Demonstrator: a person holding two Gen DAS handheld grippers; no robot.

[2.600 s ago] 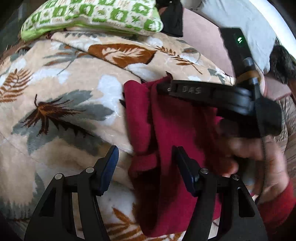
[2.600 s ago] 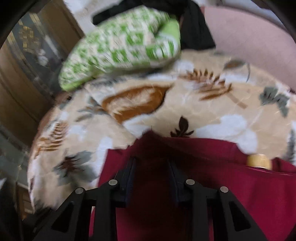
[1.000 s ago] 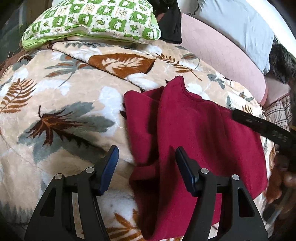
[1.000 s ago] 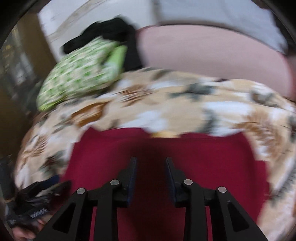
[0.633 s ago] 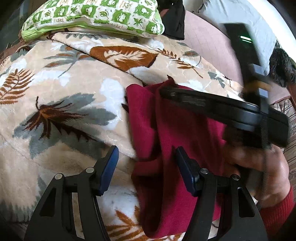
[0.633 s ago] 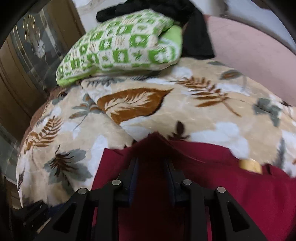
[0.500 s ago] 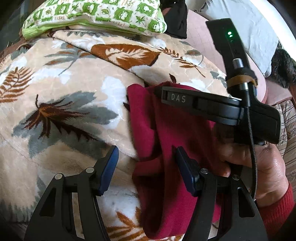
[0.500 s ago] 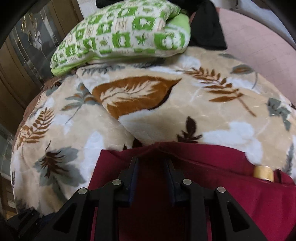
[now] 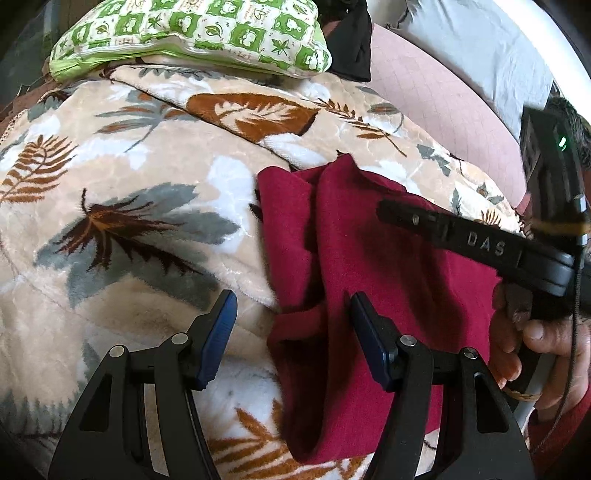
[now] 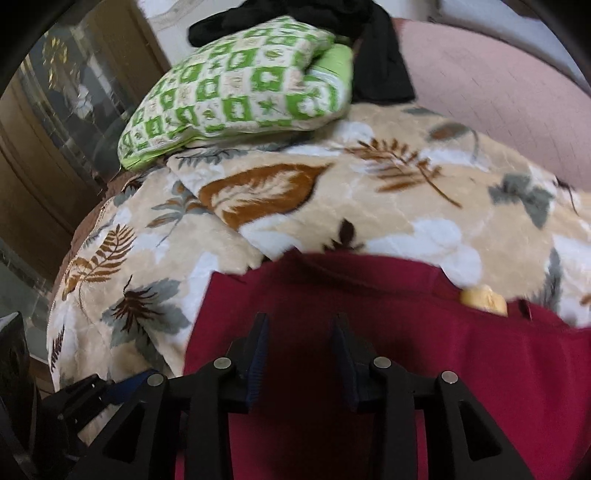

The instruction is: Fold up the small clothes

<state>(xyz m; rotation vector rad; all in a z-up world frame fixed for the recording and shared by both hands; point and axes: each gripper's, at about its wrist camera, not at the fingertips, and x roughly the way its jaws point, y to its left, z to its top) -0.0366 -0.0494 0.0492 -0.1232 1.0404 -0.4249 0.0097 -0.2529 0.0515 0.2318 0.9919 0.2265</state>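
**Desk:** Garment first: where is it, and which way does it run?

**Photographer:** Dark red garment [image 9: 369,266], lying on a leaf-patterned blanket [image 9: 122,206] spread over a bed, below a green checked pillow [image 9: 192,33]. From the left wrist view its long axis runs from the near edge up and away toward the pillow, with a peaked corner at the far end and a loose vertical fold bunched along its left side.

**Desk:** And the tools?

**Photographer:** Left gripper [image 9: 291,339] hangs wide, nothing pinched; one finger sits over bare blanket, the other over cloth, straddling that bunched left edge, probably ready to take it for the next fold. Right gripper [image 10: 299,350] hovers over the middle of the cloth, fairly narrow and with jaws opening; no fabric appears clamped between them, so it looks like a release after laying a flap across.

**Desk:** Anything else?

**Photographer:** Small yellowish object [image 10: 484,299] at the garment's far edge; I can't tell what it is.
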